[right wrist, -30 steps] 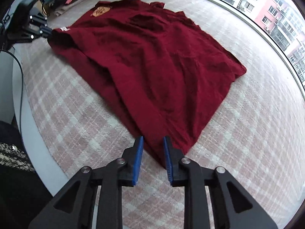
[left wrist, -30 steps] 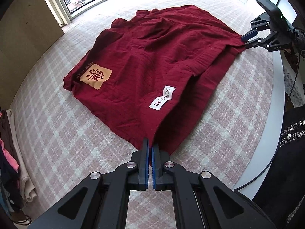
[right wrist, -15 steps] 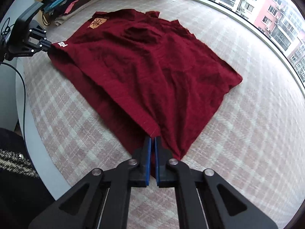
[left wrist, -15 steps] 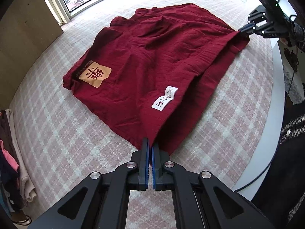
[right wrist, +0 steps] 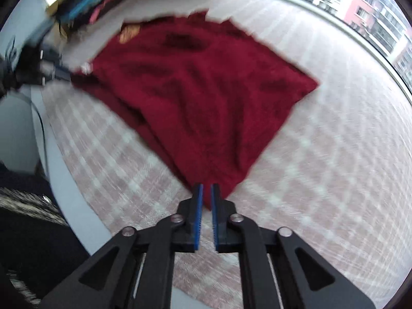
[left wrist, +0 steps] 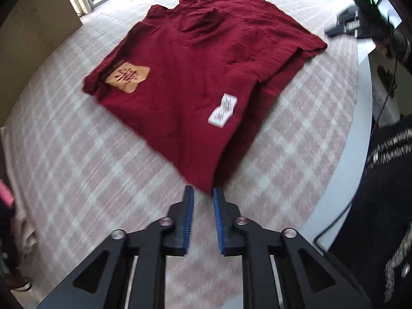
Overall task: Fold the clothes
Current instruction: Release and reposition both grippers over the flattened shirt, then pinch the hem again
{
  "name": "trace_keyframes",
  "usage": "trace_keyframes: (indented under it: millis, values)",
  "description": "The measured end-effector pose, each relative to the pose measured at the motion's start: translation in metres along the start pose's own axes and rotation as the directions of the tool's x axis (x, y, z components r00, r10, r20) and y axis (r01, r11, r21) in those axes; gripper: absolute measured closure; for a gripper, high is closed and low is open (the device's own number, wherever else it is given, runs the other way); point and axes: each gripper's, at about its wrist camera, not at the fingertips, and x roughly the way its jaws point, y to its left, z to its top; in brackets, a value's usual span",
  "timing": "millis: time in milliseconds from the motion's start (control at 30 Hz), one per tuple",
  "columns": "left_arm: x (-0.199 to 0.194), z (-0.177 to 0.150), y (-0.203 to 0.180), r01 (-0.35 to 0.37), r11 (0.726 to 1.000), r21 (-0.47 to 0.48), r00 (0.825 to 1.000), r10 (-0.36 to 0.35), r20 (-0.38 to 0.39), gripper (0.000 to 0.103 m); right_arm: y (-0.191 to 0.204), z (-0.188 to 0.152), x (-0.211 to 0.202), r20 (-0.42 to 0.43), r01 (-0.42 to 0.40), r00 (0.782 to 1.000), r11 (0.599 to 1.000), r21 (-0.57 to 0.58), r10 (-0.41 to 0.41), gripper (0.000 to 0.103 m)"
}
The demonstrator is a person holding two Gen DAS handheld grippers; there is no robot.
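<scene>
The fingers of the left gripper (left wrist: 202, 195) stand spread with a clear gap between the blue pads, where half a second ago they were pressed tight on the near corner of the red garment (left wrist: 206, 77). That corner now lies just ahead of the tips, touching or nearly touching the right pad, and no longer pinched. The fingers of the right gripper (right wrist: 206, 193) have also parted, though only slightly: a narrow slot shows between the pads, and the other near corner of the garment sits right at the tips; the blur hides whether any cloth is caught in the slot.

Both views are smeared with motion, so the grippers look to be pulling away. I judge that both corners have been let go after the near edge was carried over, which would mean one fold is laid down and the hands are free for another hold.

The garment lies flat on the checked cloth of the counter (left wrist: 77, 154), doubled along its near side, with an orange patch (left wrist: 128, 76) at its left end and a white label (left wrist: 223, 111) facing up near the left fingers. A pile of other clothes (right wrist: 103, 2) lies well apart at the far edge.
</scene>
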Motion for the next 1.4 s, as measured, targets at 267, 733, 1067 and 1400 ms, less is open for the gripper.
trace_keyframes:
  millis: [267, 733, 1067, 1400]
  values:
    - [-0.031, 0.051, -0.036, -0.056, 0.998, 0.043, 0.985, 0.048, 0.166, 0.083, -0.010, 0.033, -0.015, 0.127, -0.090, 0.988, 0.995, 0.047, 0.083, 0.089]
    - [0.001, 0.031, -0.050, -0.028, 0.991, -0.129, 0.996, 0.039, 0.079, 0.085, -0.005, 0.010, 0.011, -0.039, -0.041, 0.999, 0.986, -0.161, 0.035, 0.085]
    - [0.024, 0.095, -0.087, -0.075, 0.997, -0.012, 0.991, 0.076, 0.113, 0.081, 0.060, 0.043, 0.048, 0.008, -0.130, 0.990, 0.945, -0.302, 0.139, 0.053]
    - [0.031, 0.098, -0.088, -0.030, 1.000, 0.003, 0.997, 0.030, 0.075, 0.068, 0.074, 0.055, 0.067, -0.014, -0.171, 0.984, 0.935, -0.310, 0.176, 0.068]
